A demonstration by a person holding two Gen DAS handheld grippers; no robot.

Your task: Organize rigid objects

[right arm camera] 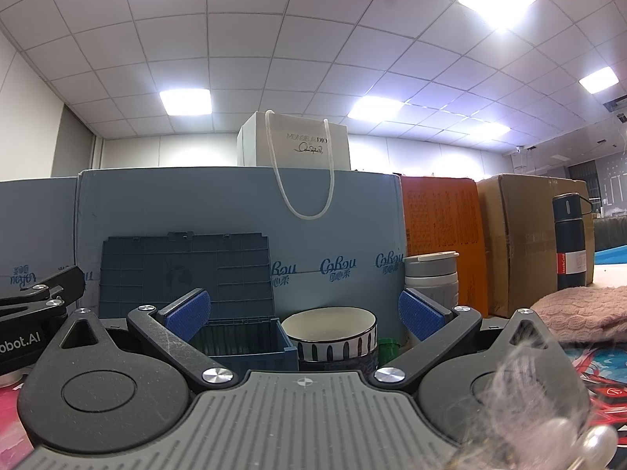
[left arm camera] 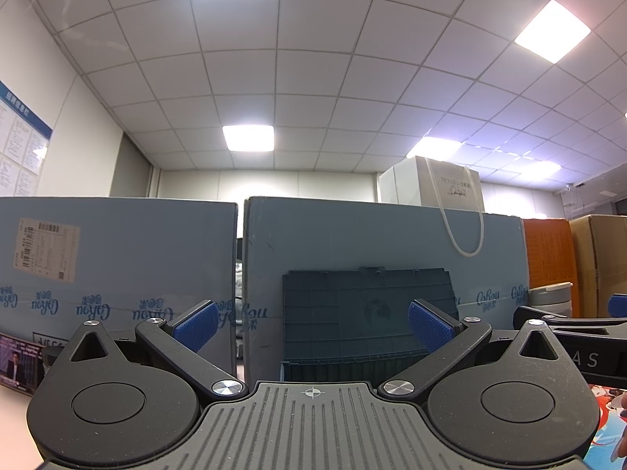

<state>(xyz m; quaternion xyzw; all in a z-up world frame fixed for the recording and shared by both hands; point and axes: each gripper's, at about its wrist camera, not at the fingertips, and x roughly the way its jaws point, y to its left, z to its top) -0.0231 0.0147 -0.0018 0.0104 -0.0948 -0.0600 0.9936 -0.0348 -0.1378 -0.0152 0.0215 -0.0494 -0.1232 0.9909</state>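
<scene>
Left wrist view first: the left gripper (left arm camera: 312,327) has its jaws spread wide with nothing between them, the blue pads (left arm camera: 196,325) just sitting in open air. Straight ahead through the gap is the dark blue storage crate (left arm camera: 352,368) with its lid (left arm camera: 368,305) flipped up against the big light-blue cardboard boxes (left arm camera: 117,258) behind it; the crate's lower half is hidden by the gripper body, so I can't see inside. A white gift bag (left arm camera: 450,188) sits on top of the boxes, and the other gripper pokes in at the right edge, cut off. Right wrist view: the right gripper (right arm camera: 303,315) is also wide open and gripping nothing. Between its jaws sits a striped ceramic bowl (right arm camera: 329,333) on the table, just beside the open crate (right arm camera: 247,340) on its left. A small green thing (right arm camera: 388,346) next to the bowl is mostly blocked, can't tell what it is. Behind the right pad stands a grey-and-white lidded cup (right arm camera: 431,274), partly covered. Further right there's a dark thermos bottle (right arm camera: 570,243) in front of a brown carton (right arm camera: 525,243), a pink knitted cloth (right arm camera: 580,309), and a fuzzy sleeve with pearl beads (right arm camera: 548,423) blurring the bottom corner.
</scene>
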